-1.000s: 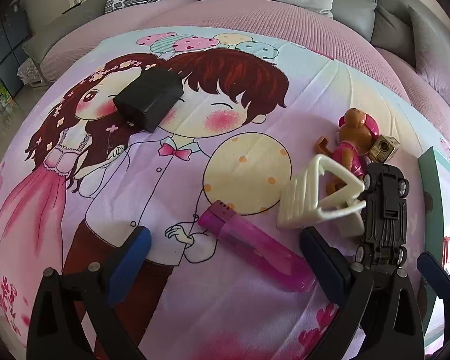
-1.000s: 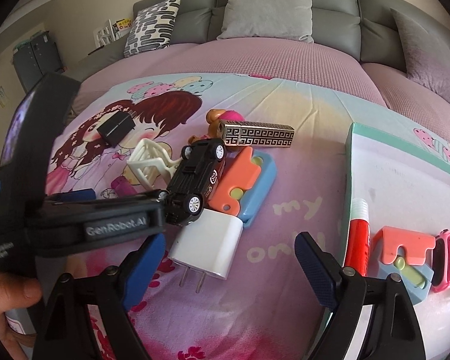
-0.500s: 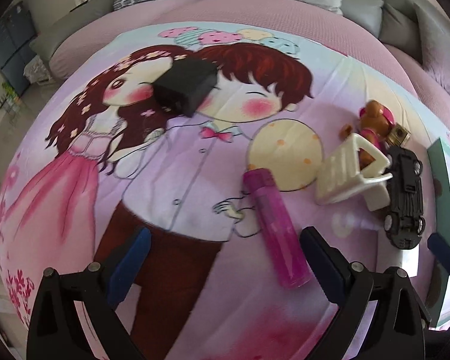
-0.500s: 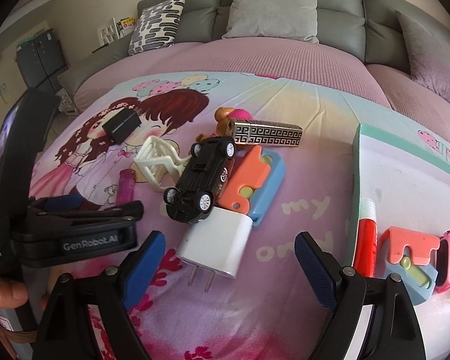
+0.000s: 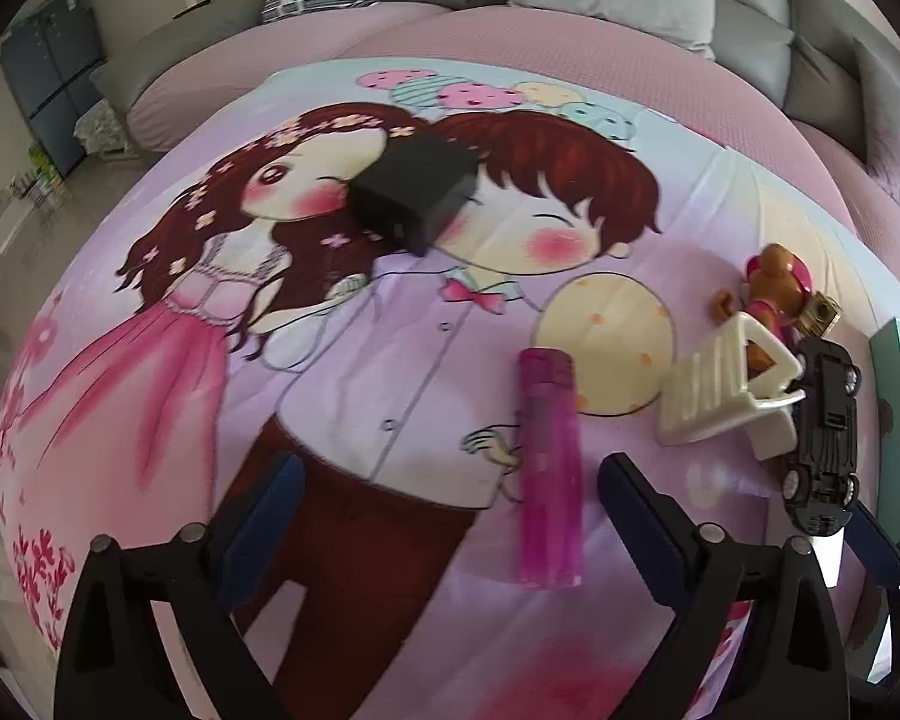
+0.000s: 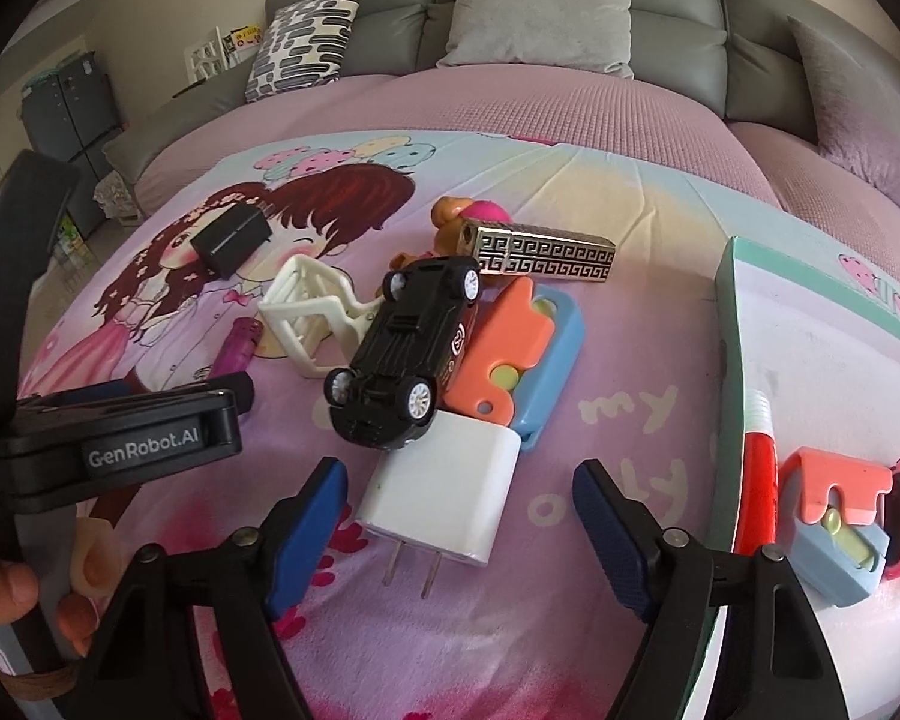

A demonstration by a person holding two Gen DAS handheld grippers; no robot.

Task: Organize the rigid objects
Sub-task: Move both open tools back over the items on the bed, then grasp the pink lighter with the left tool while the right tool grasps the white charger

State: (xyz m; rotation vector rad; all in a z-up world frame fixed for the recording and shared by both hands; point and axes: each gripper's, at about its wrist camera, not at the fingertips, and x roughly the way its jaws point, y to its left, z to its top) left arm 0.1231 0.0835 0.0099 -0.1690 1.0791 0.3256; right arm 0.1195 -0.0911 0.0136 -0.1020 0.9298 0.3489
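Note:
In the left wrist view a pink lighter [image 5: 549, 468] lies lengthwise on the cartoon blanket, inside the gap of my left gripper [image 5: 450, 480], nearer its right finger. The jaws are closing and the pads are clear of the lighter. In the right wrist view a white plug charger [image 6: 444, 498] lies prongs toward me between the fingers of my right gripper [image 6: 459, 480]. Those jaws are closing too, with a small gap left on each side. An upturned black toy car [image 6: 402, 360] leans on the charger's far end.
Behind the car lie a cream clip [image 6: 306, 318], an orange-and-blue toy [image 6: 510, 348], a gold patterned bar [image 6: 546, 252], a bear figure [image 6: 456, 216] and a black box [image 6: 231, 240]. The teal-rimmed tray [image 6: 732, 324] at right holds a red tube [image 6: 759, 480] and small toys. Sofa cushions stand behind.
The left view has swung so the pink lighter, once slanted at the right finger, now lies straight between the jaws. The right jaws have narrowed around the charger.

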